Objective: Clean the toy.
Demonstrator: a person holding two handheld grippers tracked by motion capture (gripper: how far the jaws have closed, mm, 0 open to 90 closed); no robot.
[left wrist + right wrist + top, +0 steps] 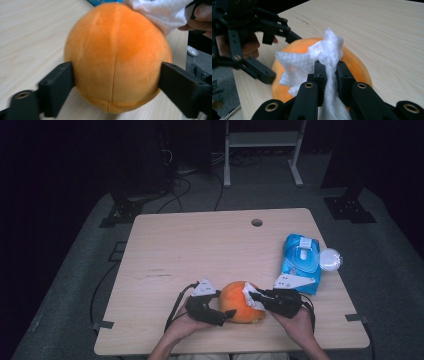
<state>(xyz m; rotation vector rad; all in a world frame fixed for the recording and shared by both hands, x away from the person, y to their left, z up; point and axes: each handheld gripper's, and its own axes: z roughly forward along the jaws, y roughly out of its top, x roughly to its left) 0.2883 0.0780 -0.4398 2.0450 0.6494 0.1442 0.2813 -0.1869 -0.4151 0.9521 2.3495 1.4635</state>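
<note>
An orange plush ball (239, 301) rests on the wooden table (200, 250) near its front edge. My left gripper (225, 316) is shut on the ball, one jaw pressing into each side of the orange ball (117, 57). My right gripper (253, 296) is shut on a crumpled white wipe (317, 58). That wipe (251, 297) lies against the upper right of the ball. In the right gripper view the wipe hangs between the two black jaws, above the orange ball (354, 62), with the left gripper (272, 57) behind it.
A blue pack of wipes (301, 261) lies at the right side of the table, its flap open. A round clear lid (330, 259) sits at the table's right edge beside it. A cable hole (257, 222) is at the back.
</note>
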